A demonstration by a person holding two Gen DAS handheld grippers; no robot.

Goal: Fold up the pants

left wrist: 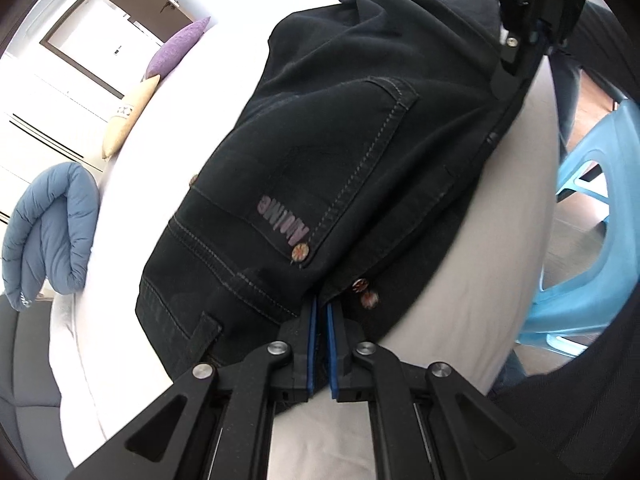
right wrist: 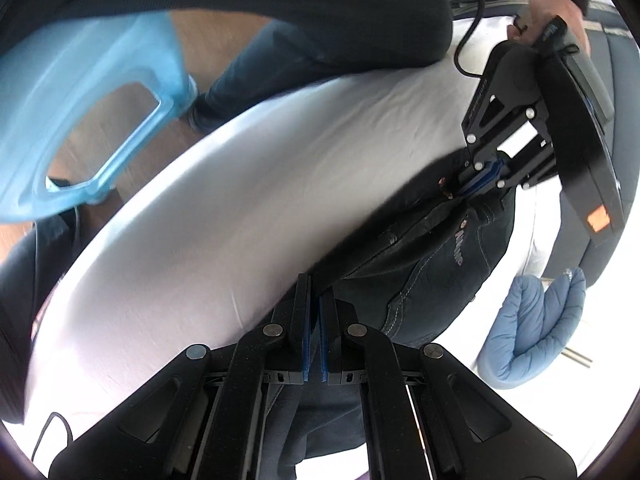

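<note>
Dark denim pants (left wrist: 340,152) lie on a white sheet (left wrist: 460,300), back pocket with a purple logo up. My left gripper (left wrist: 322,308) is shut on the waistband edge, beside two metal buttons (left wrist: 364,290). In the right wrist view the pants (right wrist: 424,264) run from my right gripper (right wrist: 315,300), shut on the fabric edge, up to the left gripper (right wrist: 480,180). The right gripper also shows in the left wrist view (left wrist: 516,40) at the pants' far end, its jaws hidden there.
A folded blue padded jacket (left wrist: 52,236) lies at the sheet's left edge. Purple and beige pillows (left wrist: 176,44) lie farther back. A light blue plastic stool (left wrist: 592,216) stands on the wooden floor beside the bed. The person's legs (right wrist: 256,64) are near the stool.
</note>
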